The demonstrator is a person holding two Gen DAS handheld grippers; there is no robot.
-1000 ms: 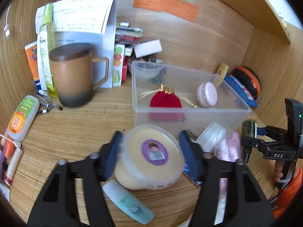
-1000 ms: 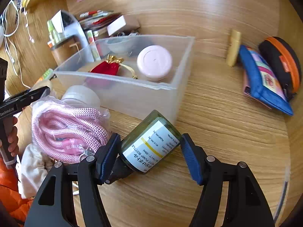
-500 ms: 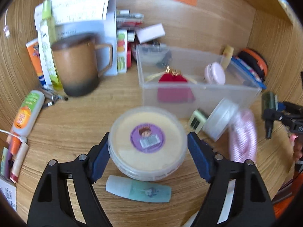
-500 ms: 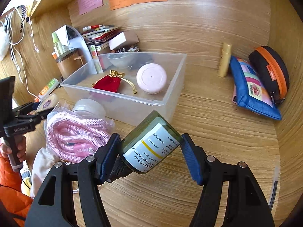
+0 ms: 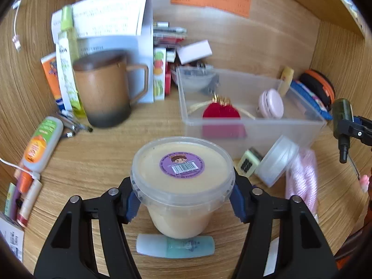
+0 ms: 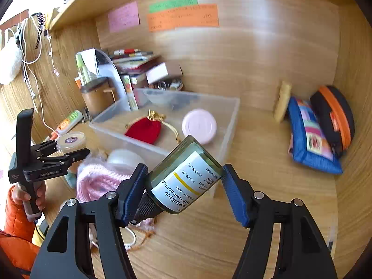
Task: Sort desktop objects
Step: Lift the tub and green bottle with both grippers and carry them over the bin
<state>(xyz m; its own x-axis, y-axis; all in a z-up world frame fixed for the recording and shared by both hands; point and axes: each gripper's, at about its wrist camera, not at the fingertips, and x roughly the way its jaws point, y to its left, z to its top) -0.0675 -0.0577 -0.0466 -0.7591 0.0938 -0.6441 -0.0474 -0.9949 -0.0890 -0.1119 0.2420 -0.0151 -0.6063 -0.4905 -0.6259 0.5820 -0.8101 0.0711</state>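
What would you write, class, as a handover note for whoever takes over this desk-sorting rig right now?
Left gripper: jaws closing on the lidded yellow tub, pads at its sides under the rim.
Right gripper: shut on the green pump bottle, held tilted in front of the clear box.
Done: the red pouch and pink round case lie in the box.
Left: probably place the bottle and tub, then deal with the pink rope, white jar and pale tube outside the box.
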